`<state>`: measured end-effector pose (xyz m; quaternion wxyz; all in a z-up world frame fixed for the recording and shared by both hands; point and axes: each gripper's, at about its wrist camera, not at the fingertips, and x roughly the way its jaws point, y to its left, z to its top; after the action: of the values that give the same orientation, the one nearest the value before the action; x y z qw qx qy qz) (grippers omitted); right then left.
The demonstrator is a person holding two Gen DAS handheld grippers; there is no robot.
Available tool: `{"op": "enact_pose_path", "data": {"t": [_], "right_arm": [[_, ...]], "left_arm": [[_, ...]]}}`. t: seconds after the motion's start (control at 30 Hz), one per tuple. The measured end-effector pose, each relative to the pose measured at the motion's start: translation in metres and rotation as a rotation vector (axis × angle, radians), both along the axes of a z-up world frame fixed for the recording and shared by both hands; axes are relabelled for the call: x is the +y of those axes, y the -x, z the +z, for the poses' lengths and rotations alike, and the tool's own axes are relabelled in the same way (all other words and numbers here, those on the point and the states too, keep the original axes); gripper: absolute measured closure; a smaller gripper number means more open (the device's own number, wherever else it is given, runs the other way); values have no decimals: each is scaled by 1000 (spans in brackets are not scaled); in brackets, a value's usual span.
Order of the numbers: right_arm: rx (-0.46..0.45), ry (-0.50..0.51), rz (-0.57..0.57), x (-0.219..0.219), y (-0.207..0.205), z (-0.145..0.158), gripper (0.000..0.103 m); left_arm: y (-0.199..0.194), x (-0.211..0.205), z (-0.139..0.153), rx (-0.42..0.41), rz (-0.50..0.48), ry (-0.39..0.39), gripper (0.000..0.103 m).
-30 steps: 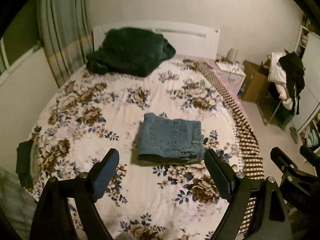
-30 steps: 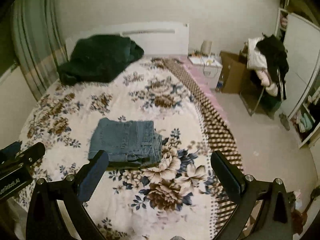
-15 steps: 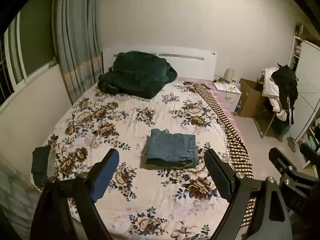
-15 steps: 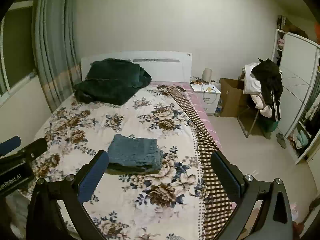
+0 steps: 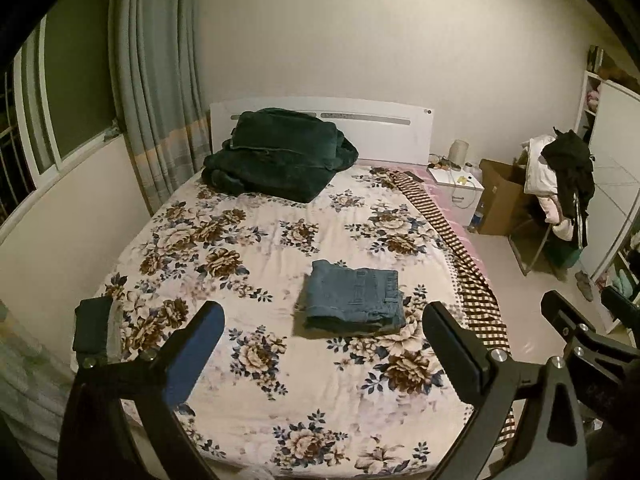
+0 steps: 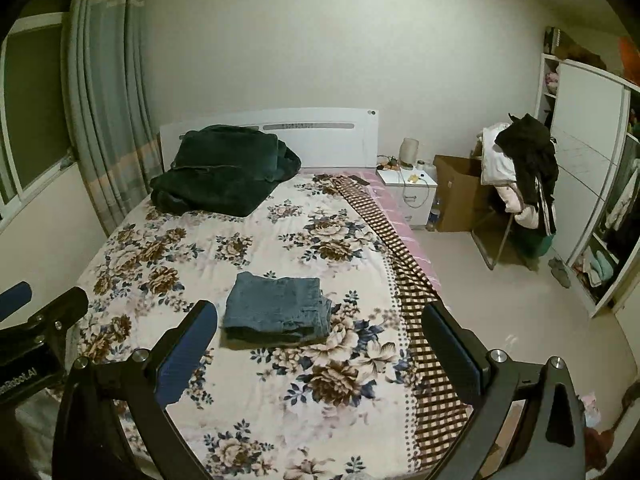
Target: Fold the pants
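The blue jeans (image 5: 354,300) lie folded in a neat rectangle on the floral bedspread (image 5: 260,248), near the middle of the bed; they also show in the right wrist view (image 6: 278,308). My left gripper (image 5: 322,348) is open and empty, held back from the bed's foot, well short of the jeans. My right gripper (image 6: 320,348) is open and empty too, to the right of the left one. The right gripper's side shows at the far right of the left wrist view (image 5: 580,332).
A dark green blanket (image 5: 276,156) is heaped by the white headboard. A small dark folded item (image 5: 94,324) lies at the bed's left edge. A checked bed edge (image 6: 412,292), nightstand (image 6: 408,192), cardboard box (image 6: 456,196), clothes-laden chair (image 6: 520,168) and wardrobe (image 6: 592,168) stand right.
Both grippers have pulled back and up from the bed, so the folded jeans look smaller and farther away. The jeans have not moved. Both grippers stay open.
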<state>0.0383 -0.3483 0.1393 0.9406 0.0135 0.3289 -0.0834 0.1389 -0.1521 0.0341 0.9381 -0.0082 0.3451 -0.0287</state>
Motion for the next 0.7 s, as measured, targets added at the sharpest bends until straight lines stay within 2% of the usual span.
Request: {"op": "enact_pose_path", "data": {"t": [0.7], "right_arm": [[30,-10,7,-2,-2,-14,0]], "left_arm": [[12,5,-2,10,8,-7,2]]}}
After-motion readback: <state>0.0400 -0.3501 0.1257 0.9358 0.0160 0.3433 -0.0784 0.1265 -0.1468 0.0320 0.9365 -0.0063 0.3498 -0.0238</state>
